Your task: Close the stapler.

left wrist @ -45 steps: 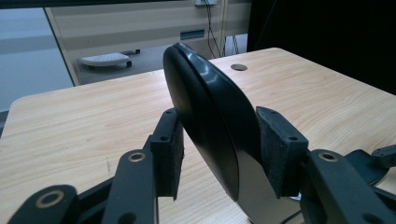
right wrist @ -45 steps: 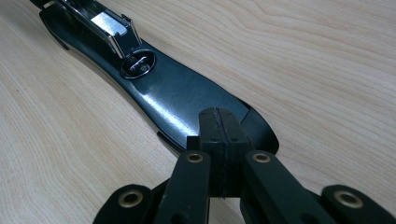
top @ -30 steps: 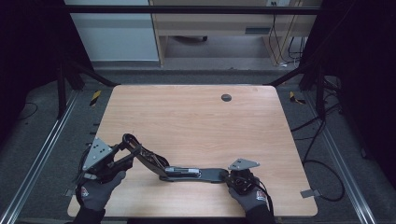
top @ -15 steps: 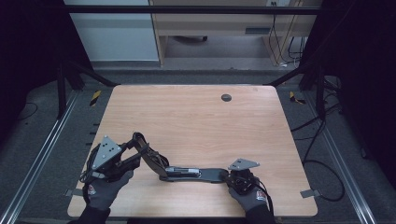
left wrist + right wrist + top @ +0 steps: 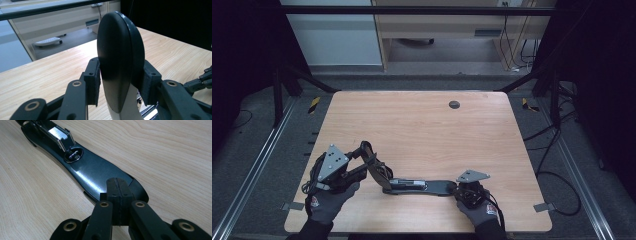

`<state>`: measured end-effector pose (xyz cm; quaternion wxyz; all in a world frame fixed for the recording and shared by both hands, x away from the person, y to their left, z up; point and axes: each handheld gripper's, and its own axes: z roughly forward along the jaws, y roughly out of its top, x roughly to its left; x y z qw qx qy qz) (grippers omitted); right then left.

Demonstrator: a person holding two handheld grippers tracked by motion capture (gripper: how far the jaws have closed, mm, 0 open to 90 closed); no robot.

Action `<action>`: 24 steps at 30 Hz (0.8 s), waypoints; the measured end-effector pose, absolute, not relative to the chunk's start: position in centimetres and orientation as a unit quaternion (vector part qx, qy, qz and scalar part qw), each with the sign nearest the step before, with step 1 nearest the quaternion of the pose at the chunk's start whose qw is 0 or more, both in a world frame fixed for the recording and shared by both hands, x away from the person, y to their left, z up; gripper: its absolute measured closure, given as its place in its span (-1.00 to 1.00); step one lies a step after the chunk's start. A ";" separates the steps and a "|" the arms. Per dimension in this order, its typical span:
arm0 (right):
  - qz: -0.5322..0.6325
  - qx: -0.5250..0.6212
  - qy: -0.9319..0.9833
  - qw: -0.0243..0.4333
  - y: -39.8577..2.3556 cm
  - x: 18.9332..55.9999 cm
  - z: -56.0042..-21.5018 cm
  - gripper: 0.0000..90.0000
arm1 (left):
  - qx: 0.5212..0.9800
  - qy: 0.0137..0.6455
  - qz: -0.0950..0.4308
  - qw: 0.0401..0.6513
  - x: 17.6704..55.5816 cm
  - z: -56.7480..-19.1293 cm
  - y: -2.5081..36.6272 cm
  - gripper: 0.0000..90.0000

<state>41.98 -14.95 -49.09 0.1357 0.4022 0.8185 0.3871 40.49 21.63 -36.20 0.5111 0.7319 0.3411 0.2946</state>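
A: Stapler (image 5: 412,184) position?

B: Opened out on the worktop (image 5: 422,125), near its front edge. Left gripper (image 5: 357,167) fingers (image 5: 93,80) clamp the raised top arm. Right gripper (image 5: 460,189) fingers (image 5: 112,195) are fully together, pressing the base end flat.

A: Clearance?

B: Worktop beyond is open. No legible markings.

Left hand (image 5: 328,202): gloved, near left, forearm coming up from the near edge.
Left gripper (image 5: 362,162): aimed right, jaws clamped on something.
Right hand (image 5: 479,210): gloved, near right.
Right gripper (image 5: 455,188): aimed left, jaws pressed together, tips down.
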 end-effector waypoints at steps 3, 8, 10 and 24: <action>0.388 0.401 0.819 0.136 -14.9 42.0 -49.1 1.00 | 0.733 0.338 0.296 0.511 40.5 -36.2 21.3 0.28; 0.389 0.400 0.818 0.138 -14.9 42.0 -49.1 1.00 | 0.736 0.331 0.300 0.508 40.5 -36.1 20.9 0.28; 0.387 0.400 0.819 0.136 -14.9 42.0 -49.1 1.00 | 0.737 0.330 0.301 0.508 40.5 -36.1 20.8 0.28; 0.387 0.401 0.819 0.136 -14.9 42.0 -49.1 1.00 | 0.742 0.316 0.310 0.504 40.5 -36.1 19.5 0.27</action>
